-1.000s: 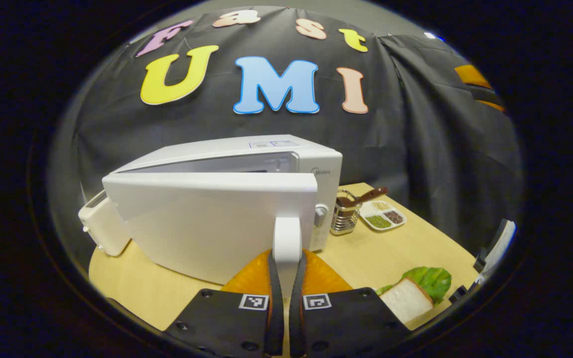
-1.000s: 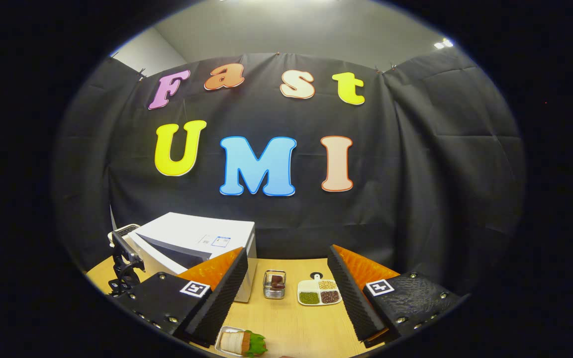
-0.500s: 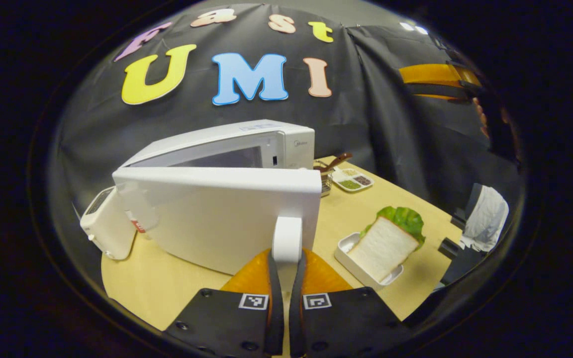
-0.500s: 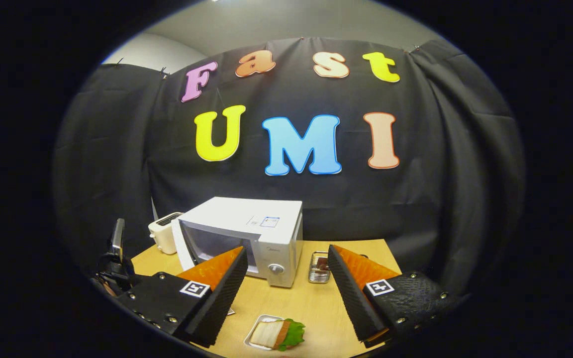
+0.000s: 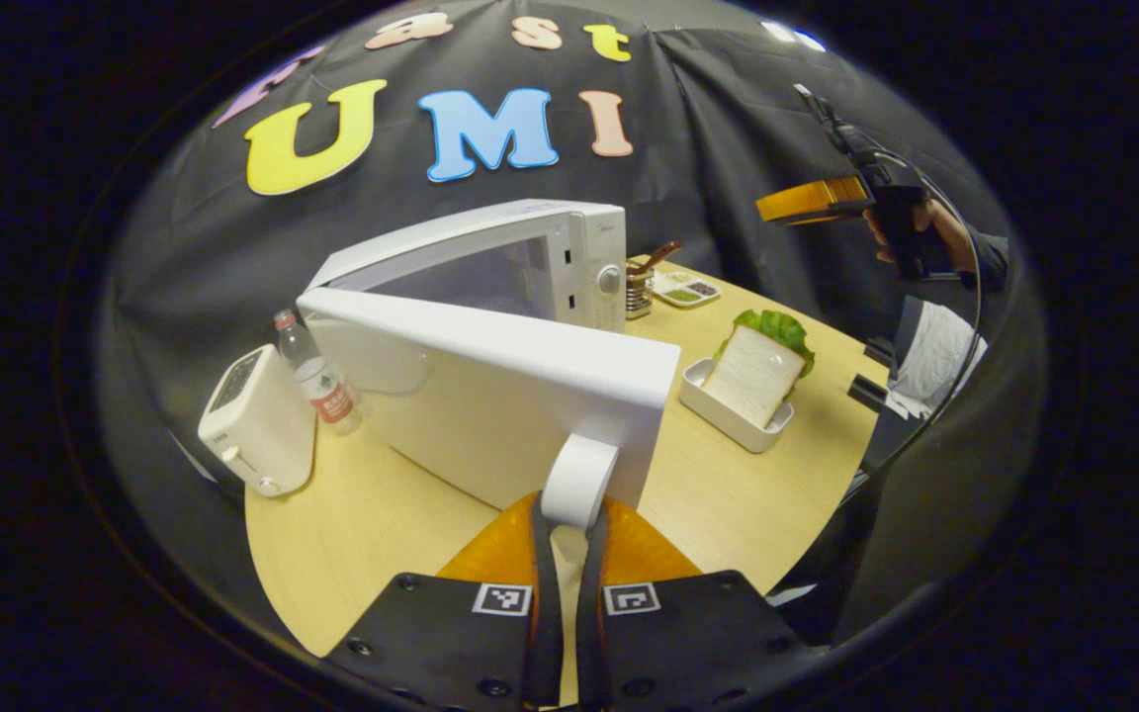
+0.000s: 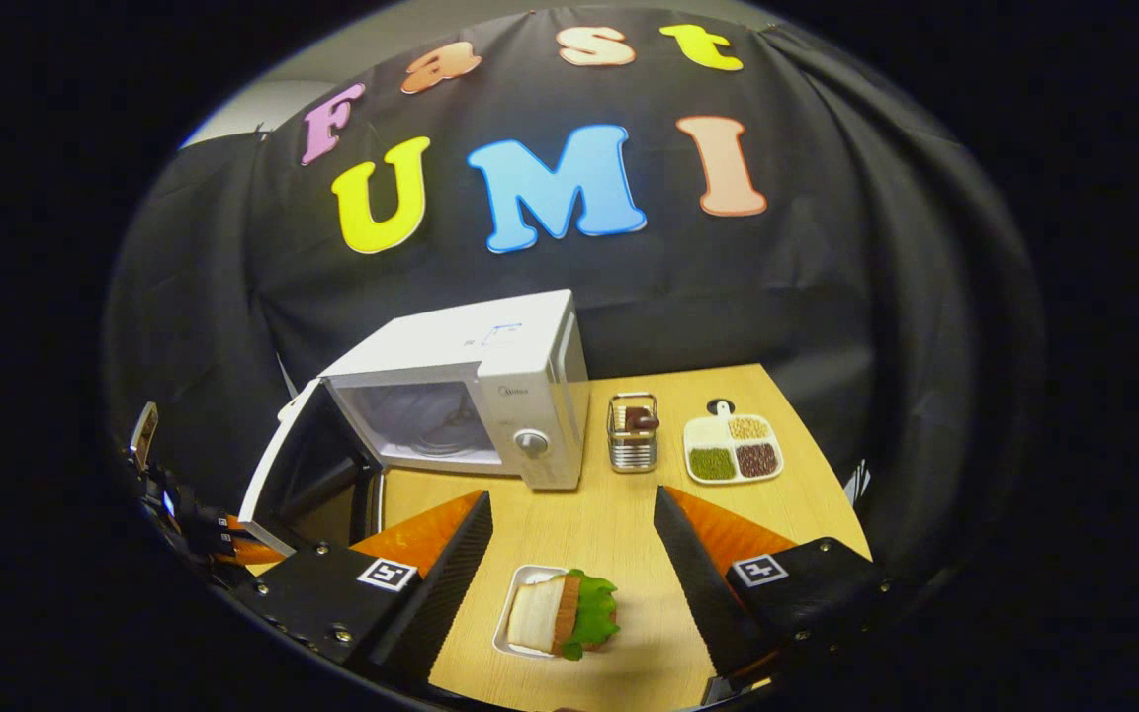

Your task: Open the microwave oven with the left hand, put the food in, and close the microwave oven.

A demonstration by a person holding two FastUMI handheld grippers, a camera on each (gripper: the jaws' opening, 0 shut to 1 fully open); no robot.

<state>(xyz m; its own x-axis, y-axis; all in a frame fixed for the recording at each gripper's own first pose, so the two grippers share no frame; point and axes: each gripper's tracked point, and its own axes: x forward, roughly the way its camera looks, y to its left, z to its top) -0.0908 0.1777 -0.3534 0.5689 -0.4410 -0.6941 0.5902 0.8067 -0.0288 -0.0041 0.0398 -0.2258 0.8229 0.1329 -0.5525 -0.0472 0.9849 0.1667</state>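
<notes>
White microwave door [image 5: 490,396] stands swung wide, its handle [image 5: 577,482] pinched by the left tool [image 5: 566,554], while the right tool [image 6: 569,554] hovers agape above the sandwich [image 6: 562,615].

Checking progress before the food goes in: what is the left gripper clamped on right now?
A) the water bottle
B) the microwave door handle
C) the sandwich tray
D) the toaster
B: the left gripper is shut on the door handle, with the microwave door swung open.

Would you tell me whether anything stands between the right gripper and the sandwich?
Nothing visible does: the right gripper hangs open above the sandwich, with only bare table around it.
</notes>
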